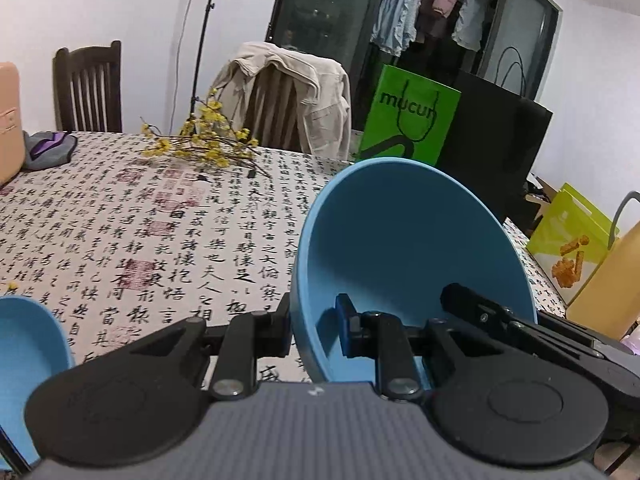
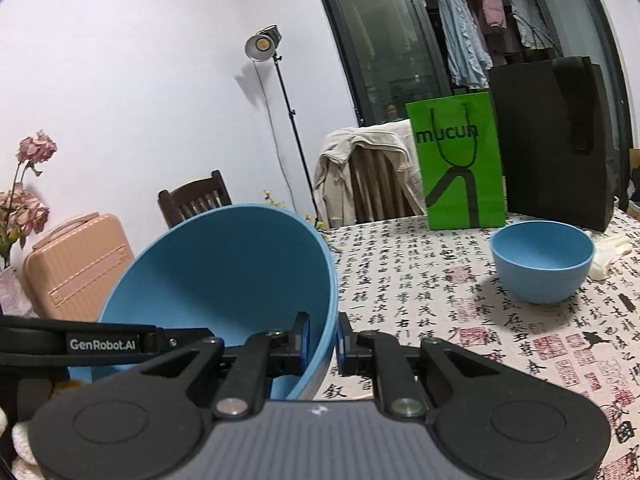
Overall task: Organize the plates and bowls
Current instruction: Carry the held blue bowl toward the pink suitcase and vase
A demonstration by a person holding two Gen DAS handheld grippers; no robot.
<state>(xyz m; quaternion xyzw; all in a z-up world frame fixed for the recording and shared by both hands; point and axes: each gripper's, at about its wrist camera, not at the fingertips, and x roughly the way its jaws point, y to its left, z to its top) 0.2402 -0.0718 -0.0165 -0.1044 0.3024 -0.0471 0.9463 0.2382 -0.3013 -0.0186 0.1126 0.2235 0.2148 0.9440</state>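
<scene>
Midway: left gripper (image 1: 314, 330) clamped on large blue bowl (image 1: 412, 240), right gripper (image 2: 322, 344) likewise (same bowl?); small blue bowl (image 2: 542, 262) unstacked on table (image 2: 440, 280).

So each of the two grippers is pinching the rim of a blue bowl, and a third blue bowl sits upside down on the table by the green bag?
Nearly. The right wrist view shows the small round blue plastic bowl beside the green paper bag standing upright, open side up, not upside down. Both grippers do pinch blue bowl rims.

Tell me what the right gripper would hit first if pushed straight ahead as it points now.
Probably the tablecloth-covered table: the right gripper, clamped on a tilted blue plastic bowl's rim, aims left of the standing blue bowl. Depth is unclear.
</scene>
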